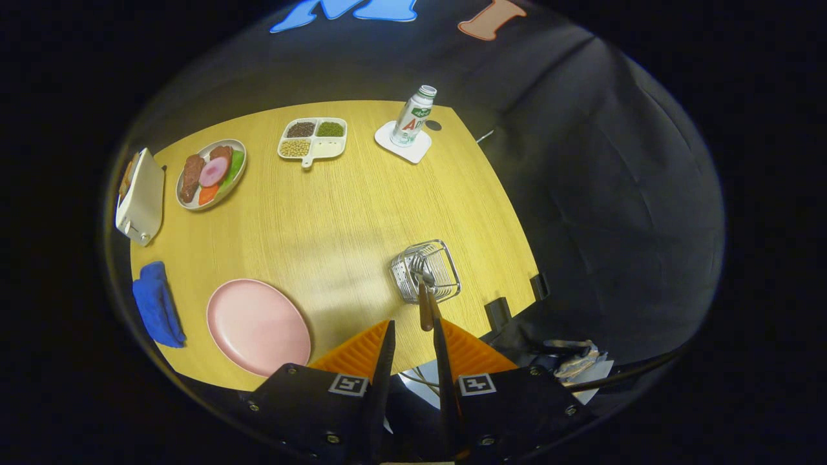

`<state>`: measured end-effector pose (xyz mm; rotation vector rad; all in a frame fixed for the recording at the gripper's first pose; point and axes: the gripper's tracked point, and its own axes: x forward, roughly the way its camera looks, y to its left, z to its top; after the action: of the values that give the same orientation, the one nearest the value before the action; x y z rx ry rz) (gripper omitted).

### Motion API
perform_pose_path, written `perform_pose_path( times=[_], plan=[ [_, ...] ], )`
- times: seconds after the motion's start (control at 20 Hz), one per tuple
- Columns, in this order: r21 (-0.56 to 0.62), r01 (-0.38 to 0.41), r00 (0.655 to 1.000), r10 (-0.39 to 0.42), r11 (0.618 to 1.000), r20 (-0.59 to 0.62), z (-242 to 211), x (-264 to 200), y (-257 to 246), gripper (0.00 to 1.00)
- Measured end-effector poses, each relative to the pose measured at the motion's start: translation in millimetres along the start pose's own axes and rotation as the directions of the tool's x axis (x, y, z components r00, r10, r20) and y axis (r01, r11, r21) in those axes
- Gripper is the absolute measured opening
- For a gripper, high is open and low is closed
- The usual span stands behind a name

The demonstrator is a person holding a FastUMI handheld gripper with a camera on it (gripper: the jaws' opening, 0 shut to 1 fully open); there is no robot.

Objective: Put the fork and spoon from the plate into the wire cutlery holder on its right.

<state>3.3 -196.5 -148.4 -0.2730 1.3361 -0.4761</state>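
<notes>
Fingers of the gripper (413,339) stand nearest to the camera, above the front edge of the tabletop (336,206), with a narrow gap between them. At the far end of that gap a brown handle (425,311) sticks up. It looks to lie between the fingertips or just ahead of them, but I cannot tell if both fingers press on it, so I cannot say if the gripper pinches it or is only spread slightly beside it.

The handle leans out of the wire holder (426,271), which stands just beyond the fingers, near the right edge of the tabletop. Inside the holder some metal cutlery heads are visible among the wires, one of them like a fork, but they are too small to count with certainty.

Left of the fingers is the pink plate (257,326). Its surface is bare: no fork and no spoon lie on it. So I judge that the task is almost finished or finished: both pieces seem to be away from the plate, and the last one is in the holder or just going in. What remains, I think, is only to let go of the handle and move the gripper away.

Farther left lies a blue cloth (157,303), then a toaster (141,197). Beyond are a plate of food (212,173), a divided dish (313,138) with grains, and a bottle (413,117) on a white coaster (402,143) at the far side.
</notes>
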Motion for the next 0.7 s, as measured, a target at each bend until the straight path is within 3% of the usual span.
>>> perform_pose_path(
  times=[0.35, 0.7],
  plan=[
    [-0.074, -0.025, 0.994, 0.033, 0.997, 0.107, 10.0, -40.8, 36.8, 0.36],
    [-0.171, -0.108, 0.974, 0.139, 0.979, 0.179, 1.0, -71.3, 108.4, 0.36]
  ],
)
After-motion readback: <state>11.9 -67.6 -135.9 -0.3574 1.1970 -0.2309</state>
